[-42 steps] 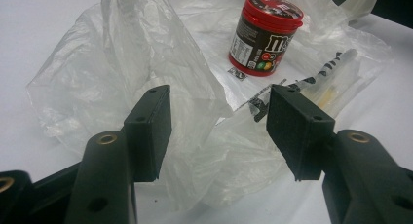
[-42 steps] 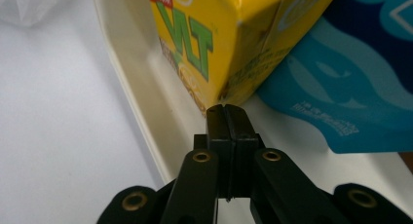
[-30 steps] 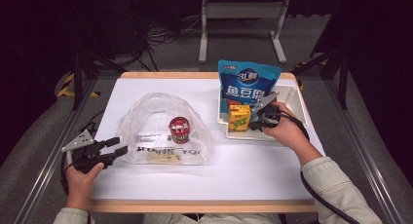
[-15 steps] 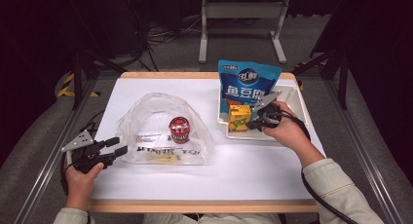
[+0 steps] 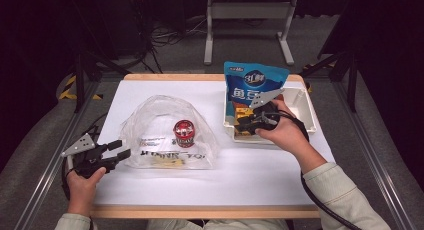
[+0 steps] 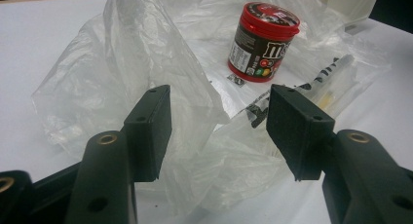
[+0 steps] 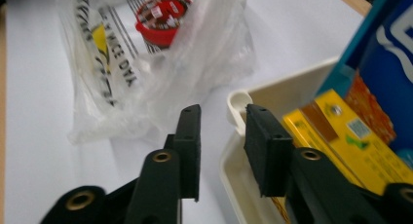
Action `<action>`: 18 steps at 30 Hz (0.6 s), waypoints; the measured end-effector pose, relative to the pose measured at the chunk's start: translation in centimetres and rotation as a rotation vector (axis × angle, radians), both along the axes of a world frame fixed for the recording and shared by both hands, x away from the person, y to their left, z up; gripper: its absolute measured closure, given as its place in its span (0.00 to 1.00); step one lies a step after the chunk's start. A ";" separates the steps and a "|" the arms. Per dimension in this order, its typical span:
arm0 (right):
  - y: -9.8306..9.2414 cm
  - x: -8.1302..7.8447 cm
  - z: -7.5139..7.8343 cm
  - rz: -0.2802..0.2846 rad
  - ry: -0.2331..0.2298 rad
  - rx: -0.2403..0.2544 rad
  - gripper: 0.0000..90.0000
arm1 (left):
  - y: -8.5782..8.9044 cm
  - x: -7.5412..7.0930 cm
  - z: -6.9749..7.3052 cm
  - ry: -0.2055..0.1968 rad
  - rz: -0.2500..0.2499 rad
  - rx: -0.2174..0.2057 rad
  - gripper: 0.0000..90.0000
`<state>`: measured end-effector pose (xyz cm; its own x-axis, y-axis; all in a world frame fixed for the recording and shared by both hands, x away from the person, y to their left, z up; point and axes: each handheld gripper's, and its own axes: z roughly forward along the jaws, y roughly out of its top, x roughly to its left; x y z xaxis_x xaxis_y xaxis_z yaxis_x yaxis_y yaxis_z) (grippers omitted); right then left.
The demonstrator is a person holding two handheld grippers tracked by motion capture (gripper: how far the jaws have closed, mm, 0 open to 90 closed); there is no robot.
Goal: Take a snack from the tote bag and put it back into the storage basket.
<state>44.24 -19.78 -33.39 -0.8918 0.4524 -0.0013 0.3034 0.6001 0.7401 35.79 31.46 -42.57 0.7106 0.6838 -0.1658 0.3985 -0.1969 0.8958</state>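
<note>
A clear plastic bag (image 5: 165, 115) lies spread on the white table, with a red-lidded candy can (image 5: 184, 133) standing upright in it. My left gripper (image 5: 122, 149) rests at the bag's left edge. Its jaws stand wide apart in the left gripper view (image 6: 219, 102), and the bag's film (image 6: 146, 53) and the can (image 6: 263, 41) lie beyond them. My right gripper (image 5: 239, 124) hovers over the front left corner of the white tray (image 5: 307, 107). Its jaws (image 7: 221, 119) have just been opening and nothing is between them. The tray's rim (image 7: 238, 104) lies just past them.
In the tray a blue snack pouch (image 5: 255, 82) stands upright and a yellow box (image 5: 244, 112) lies flat; the box (image 7: 350, 136) is close to the right jaw. The table's wooden edge (image 5: 200, 211) runs along the front. Cables trail from both grippers.
The right hand has shifted a little to the left and risen over the tray's corner, and its jaws have parted. The left hand, bag and can have not moved.
</note>
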 end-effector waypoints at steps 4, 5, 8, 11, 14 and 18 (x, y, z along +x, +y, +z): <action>1.4 -0.3 0.5 0.023 -0.015 0.041 0.66 | -0.1 0.0 0.0 -0.004 -0.002 -0.004 0.48; 1.7 -0.3 0.5 0.026 -0.013 0.050 0.64 | 0.0 0.0 0.0 -0.001 -0.002 -0.002 0.48; 2.6 -0.4 0.6 0.040 -0.023 0.064 0.59 | 0.0 0.0 0.0 0.002 -0.001 -0.003 0.48; 3.2 -0.3 0.7 0.048 -0.025 0.071 0.57 | 0.0 0.0 0.0 0.001 -0.002 -0.003 0.48; 4.1 -0.2 0.8 0.061 -0.030 0.086 0.52 | 0.0 0.0 0.0 -0.003 -0.004 -0.003 0.48; 5.3 -0.1 0.8 0.074 -0.042 0.094 0.45 | 0.0 -0.1 0.0 -0.002 -0.003 -0.002 0.48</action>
<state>44.12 -14.48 -32.55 -0.9229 0.3850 -0.0003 0.2281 0.5474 0.8052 35.74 31.51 -42.58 0.7134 0.6809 -0.1657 0.3956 -0.1961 0.8972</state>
